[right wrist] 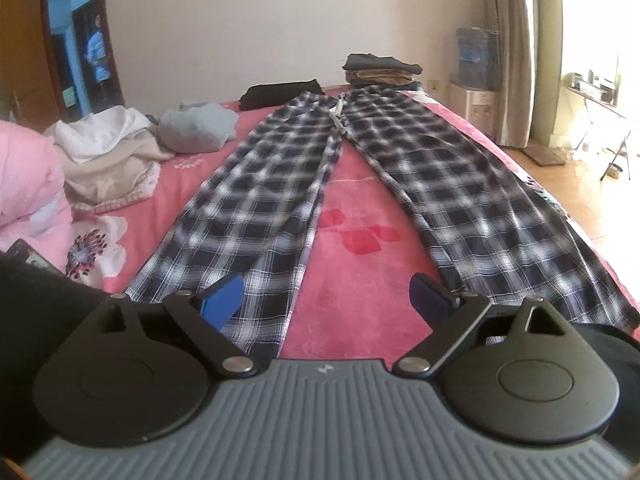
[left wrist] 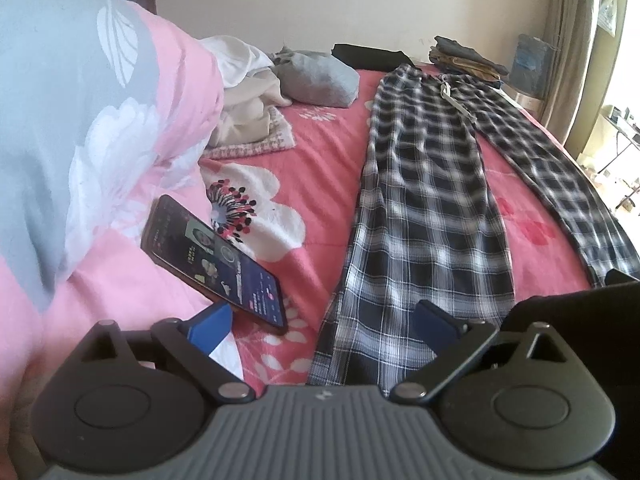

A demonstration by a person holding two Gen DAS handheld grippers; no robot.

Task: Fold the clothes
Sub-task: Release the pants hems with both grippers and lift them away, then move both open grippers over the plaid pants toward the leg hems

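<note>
Black-and-white plaid trousers (left wrist: pixel 424 200) lie spread flat on the pink bedsheet (right wrist: pixel 352 184), legs apart in a V, hems toward me. The waistband with its white drawstring (right wrist: pixel 338 114) is at the far end. In the left wrist view my left gripper (left wrist: pixel 322 320) stands open just over the hem end of the left leg, nothing between its blue pads. In the right wrist view the trousers (right wrist: pixel 256 200) fill the bed. My right gripper (right wrist: pixel 326 298) is open above the gap between the two legs near the hems, holding nothing.
A phone (left wrist: pixel 212 260) leans on a pink-and-grey quilt (left wrist: pixel 80 120) at left. Loose cream and grey clothes (right wrist: pixel 120 152) lie beyond it. A black folded garment (right wrist: pixel 280 90) and a stack of folded clothes (right wrist: pixel 380 70) sit at the far end. The bed's right edge (right wrist: pixel 592 248) drops to the floor.
</note>
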